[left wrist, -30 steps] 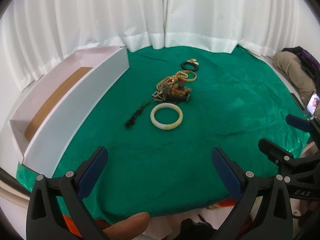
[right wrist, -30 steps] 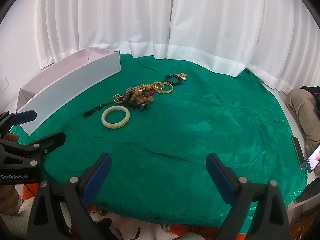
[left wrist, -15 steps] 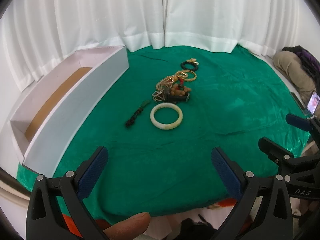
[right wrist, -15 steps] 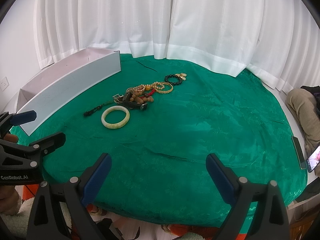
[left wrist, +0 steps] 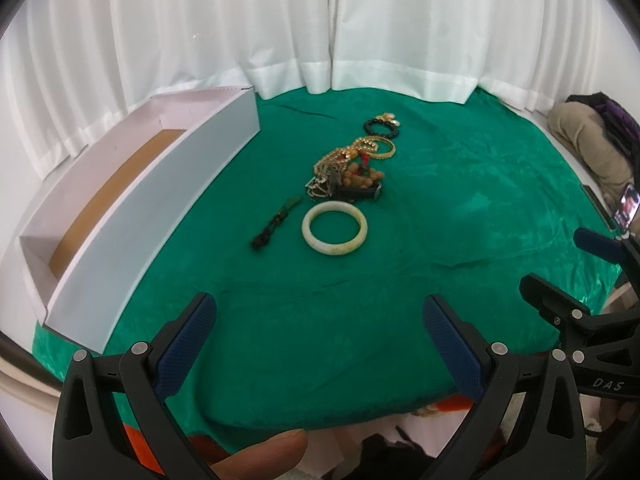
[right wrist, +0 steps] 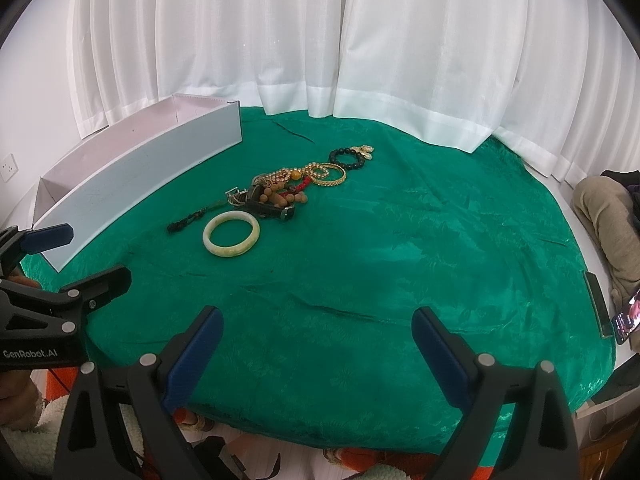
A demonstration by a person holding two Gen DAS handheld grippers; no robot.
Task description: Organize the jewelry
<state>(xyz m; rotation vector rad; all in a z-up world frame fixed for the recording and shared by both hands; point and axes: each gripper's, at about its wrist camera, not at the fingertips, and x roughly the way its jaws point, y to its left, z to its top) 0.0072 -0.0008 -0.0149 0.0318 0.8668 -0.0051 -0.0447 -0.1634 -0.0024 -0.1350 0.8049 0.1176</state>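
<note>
Still both grippers' jaws wide, jewelry pile (left wrist: 346,178) untouched.

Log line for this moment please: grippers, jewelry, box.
left gripper open, empty | right gripper open, empty | jewelry pile and pale bangle on green cloth | white box holds none

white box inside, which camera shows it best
The left wrist view: it looks down into the white box, showing its brown floor and far walls. The right wrist view shows mostly its outer front wall, with only a sliver of the inner walls.
</note>
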